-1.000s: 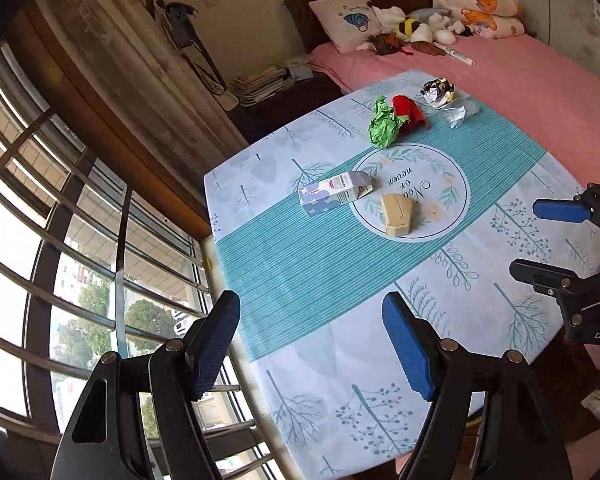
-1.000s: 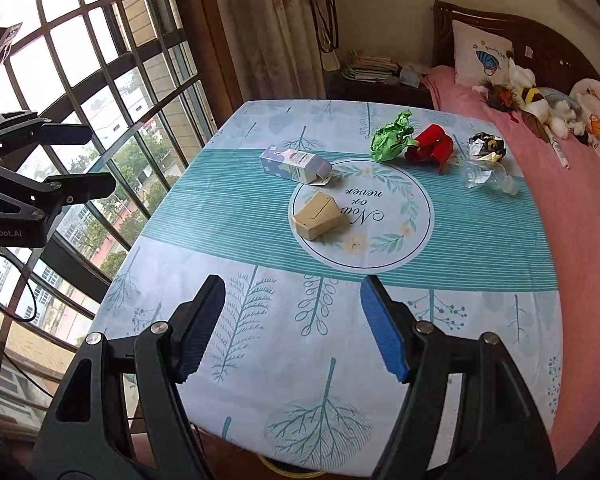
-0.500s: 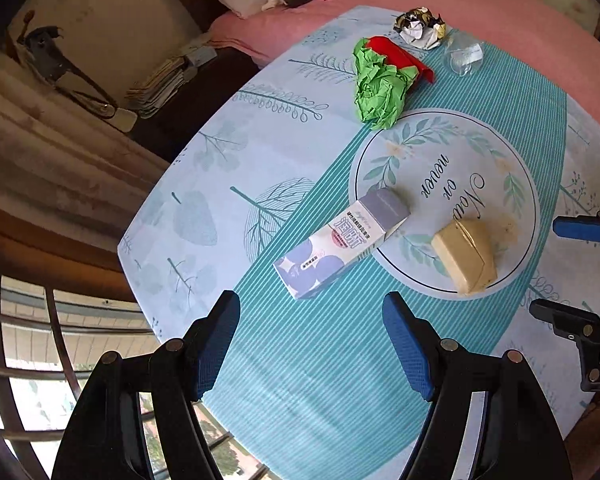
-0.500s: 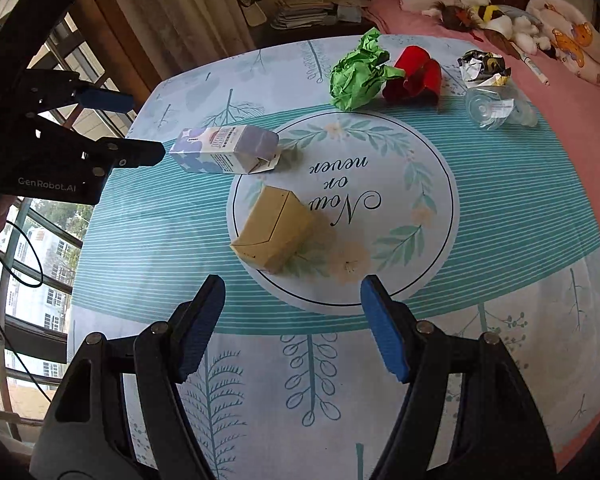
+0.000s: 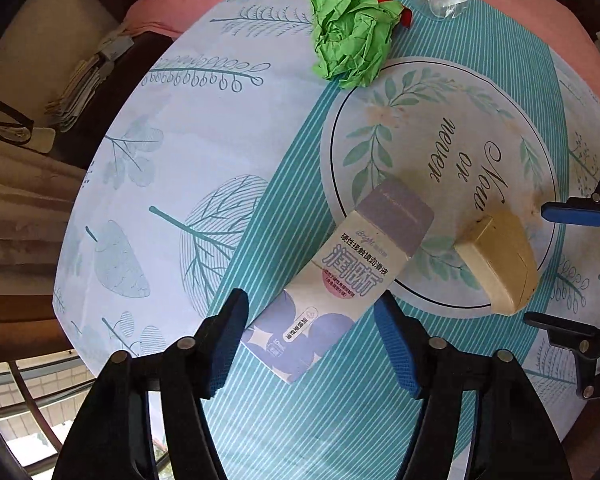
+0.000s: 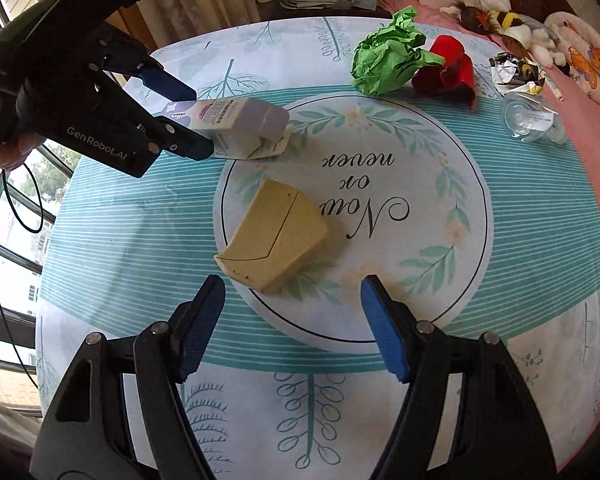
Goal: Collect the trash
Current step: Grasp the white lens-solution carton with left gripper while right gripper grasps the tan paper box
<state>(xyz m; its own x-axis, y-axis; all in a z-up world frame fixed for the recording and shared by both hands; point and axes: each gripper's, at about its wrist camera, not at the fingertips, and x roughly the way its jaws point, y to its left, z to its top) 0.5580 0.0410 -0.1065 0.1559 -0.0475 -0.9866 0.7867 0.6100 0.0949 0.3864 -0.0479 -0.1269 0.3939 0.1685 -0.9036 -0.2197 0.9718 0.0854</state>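
Note:
A white and purple carton (image 5: 340, 276) lies on the patterned tablecloth, its near end between the open fingers of my left gripper (image 5: 314, 334). From the right wrist view the left gripper (image 6: 198, 118) straddles the carton (image 6: 240, 126) without squeezing it. A tan cardboard box (image 6: 274, 240) sits just ahead of my open right gripper (image 6: 292, 312); the same tan box (image 5: 500, 260) lies right of the carton. Farther off are crumpled green paper (image 6: 384, 60), a red wrapper (image 6: 448, 70), a crushed clear plastic bottle (image 6: 530, 120) and crumpled foil (image 6: 512, 68).
The table (image 6: 540, 300) stands against a pink bed (image 6: 592, 128) with pillows and soft toys (image 6: 500, 20). A barred window (image 6: 16, 240) runs along the left side. Stacked papers (image 5: 84, 84) lie on a dark cabinet behind the table.
Both grippers have moved forward and down toward the table. The left one now straddles the carton's near end, and the right one has come close to the tan box.

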